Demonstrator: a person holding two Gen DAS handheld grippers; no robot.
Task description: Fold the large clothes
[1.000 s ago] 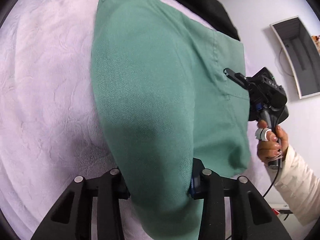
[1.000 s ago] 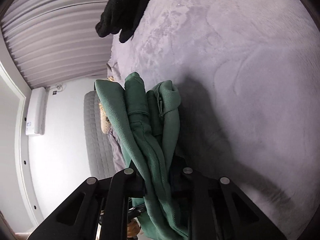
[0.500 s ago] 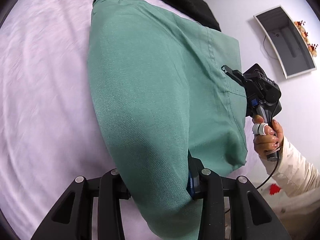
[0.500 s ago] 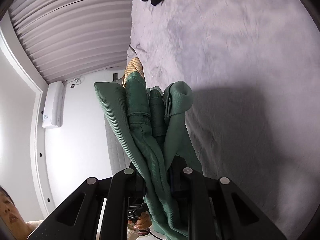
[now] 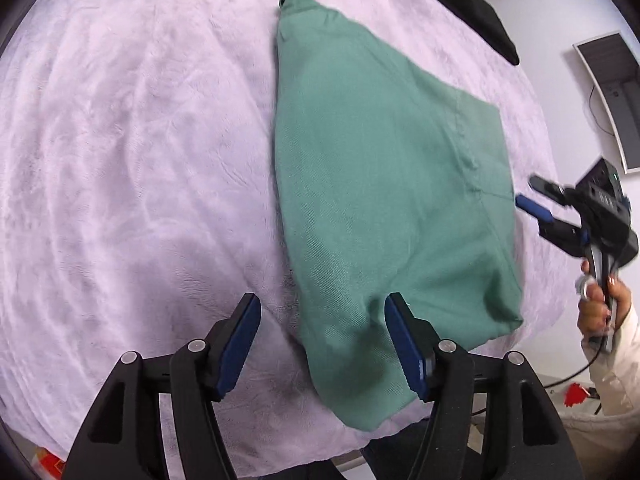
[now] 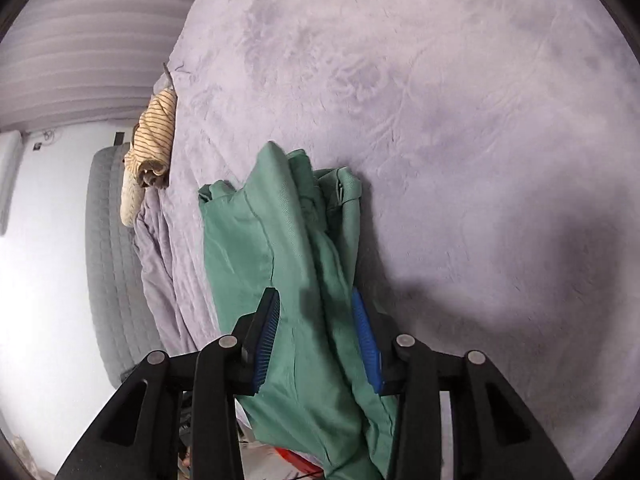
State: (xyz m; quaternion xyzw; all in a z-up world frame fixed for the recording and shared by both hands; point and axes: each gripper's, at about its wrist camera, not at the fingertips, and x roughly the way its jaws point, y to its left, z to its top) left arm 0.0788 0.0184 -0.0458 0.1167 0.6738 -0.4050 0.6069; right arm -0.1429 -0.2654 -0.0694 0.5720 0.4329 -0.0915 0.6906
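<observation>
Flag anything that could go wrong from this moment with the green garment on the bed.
Both grippers are open, so the green garment lies unheld. Its near end overhangs the edge of the bed and could slide off. In the right wrist view, its layers look bunched and uneven between the right gripper fingers, so creases may set.

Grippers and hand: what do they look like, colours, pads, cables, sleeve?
Both the left gripper and right gripper are black, with ribbed blue pads and silver pivot pins. The hand wears a cream sleeve and a pale finger ring; a black cable trails below.

Soft even light, fisheye-warped edges, dark vignette corners, slight blur.
</observation>
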